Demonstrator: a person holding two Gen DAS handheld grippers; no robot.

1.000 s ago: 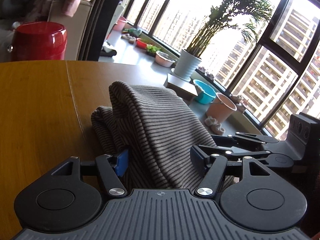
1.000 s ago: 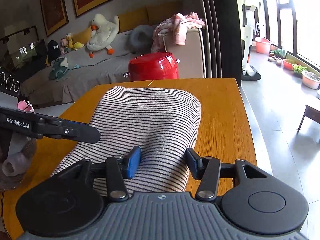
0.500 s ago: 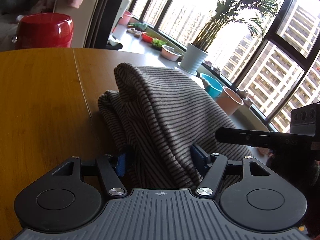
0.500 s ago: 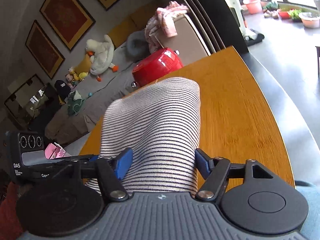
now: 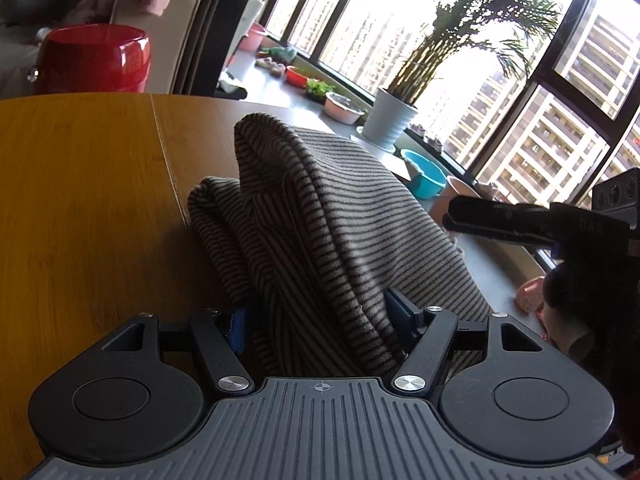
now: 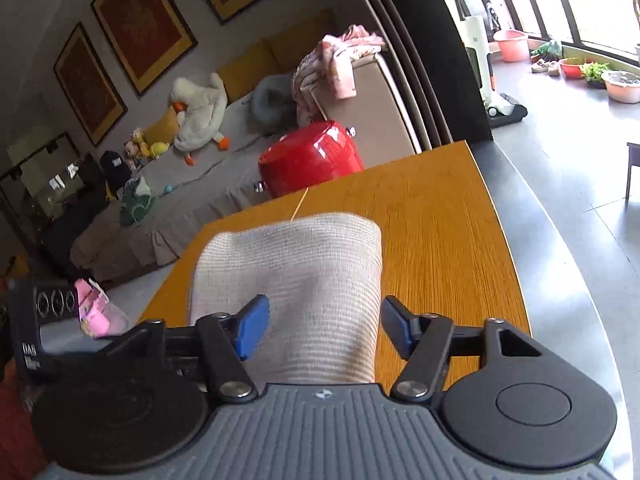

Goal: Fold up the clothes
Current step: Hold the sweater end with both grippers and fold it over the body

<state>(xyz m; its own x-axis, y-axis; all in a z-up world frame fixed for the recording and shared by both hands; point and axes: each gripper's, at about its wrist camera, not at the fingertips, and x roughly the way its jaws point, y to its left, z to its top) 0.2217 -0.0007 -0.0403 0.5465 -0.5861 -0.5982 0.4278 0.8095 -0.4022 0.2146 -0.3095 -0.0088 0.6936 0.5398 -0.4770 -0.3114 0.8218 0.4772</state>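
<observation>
A striped grey garment [image 5: 340, 216] lies bunched on the wooden table [image 5: 80, 200], one fold standing up in a peak. My left gripper [image 5: 320, 320] has a thick bundle of that cloth filling the gap between its blue pads. Its jaws are opening, but the cloth is still squeezed there and spills over the right finger. In the right wrist view the same garment [image 6: 292, 272] runs between the jaws of my right gripper [image 6: 324, 324]. These jaws are opening too: the left pad lies on the cloth and the right pad stands clear of its edge. The right gripper's fingers [image 5: 500, 220] show at the right of the left view.
A shiny red pot [image 6: 312, 160] stands past the table's far edge, in front of a sofa with toys and clothes. The table's right edge [image 6: 516, 280] drops to a grey floor. Potted plants and basins [image 5: 424, 176] line the windows. A hand [image 5: 572, 292] holds the right gripper.
Both grippers' jaws have widened around the garment. The right wrist view has rolled and shifted across the table. The cloth peak stands taller in the left view, and the right gripper has moved right.
</observation>
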